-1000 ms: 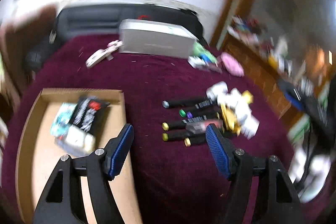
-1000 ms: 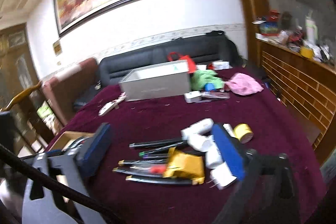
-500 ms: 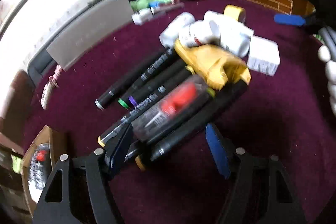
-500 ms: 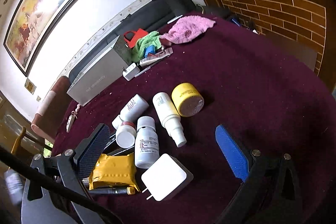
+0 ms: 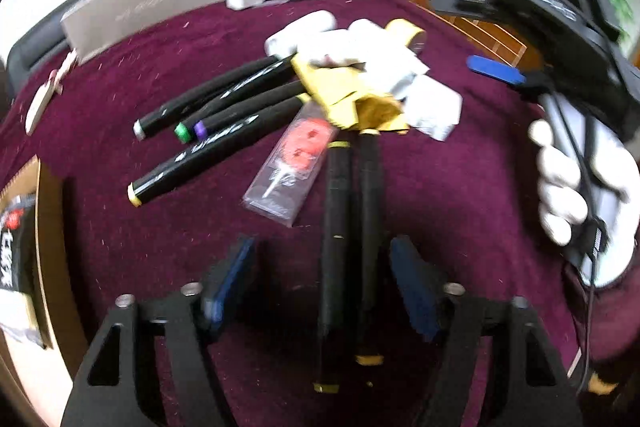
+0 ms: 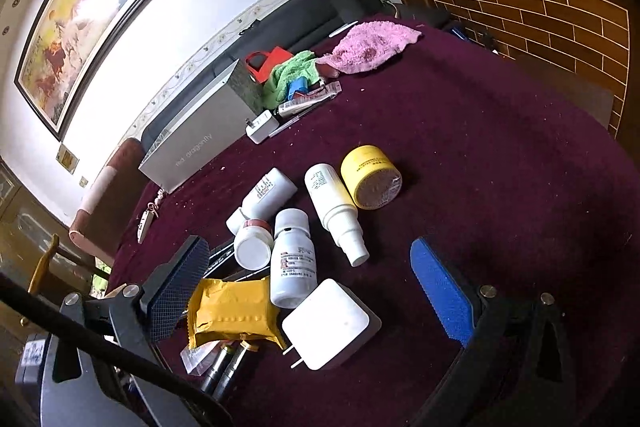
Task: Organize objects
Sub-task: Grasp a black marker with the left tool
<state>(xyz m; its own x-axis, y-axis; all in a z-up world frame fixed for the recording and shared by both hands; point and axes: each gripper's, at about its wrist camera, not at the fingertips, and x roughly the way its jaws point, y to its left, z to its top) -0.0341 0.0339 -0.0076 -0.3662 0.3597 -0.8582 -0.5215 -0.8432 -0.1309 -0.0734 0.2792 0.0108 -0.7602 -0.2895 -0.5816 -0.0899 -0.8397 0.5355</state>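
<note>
Two black markers (image 5: 348, 227) lie side by side on the maroon table (image 5: 460, 187), running between the pads of the left gripper (image 5: 324, 279), whose jaws are closing with gaps still left on both sides. Four more markers (image 5: 216, 119) fan out beyond, beside a clear packet (image 5: 292, 163) and a yellow pouch (image 5: 344, 87). The right gripper (image 6: 312, 291), jaws spread wide and gripping nothing, hovers over a white charger (image 6: 328, 323), bottles (image 6: 292, 259) and a yellow jar (image 6: 372, 175). A gloved hand (image 5: 580, 195) holds it.

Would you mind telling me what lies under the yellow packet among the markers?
The far ends of two black markers run beneath the yellow packet, and so do the ends of the fanned markers beside them. Their covered tips and anything else underneath stay hidden.
</note>
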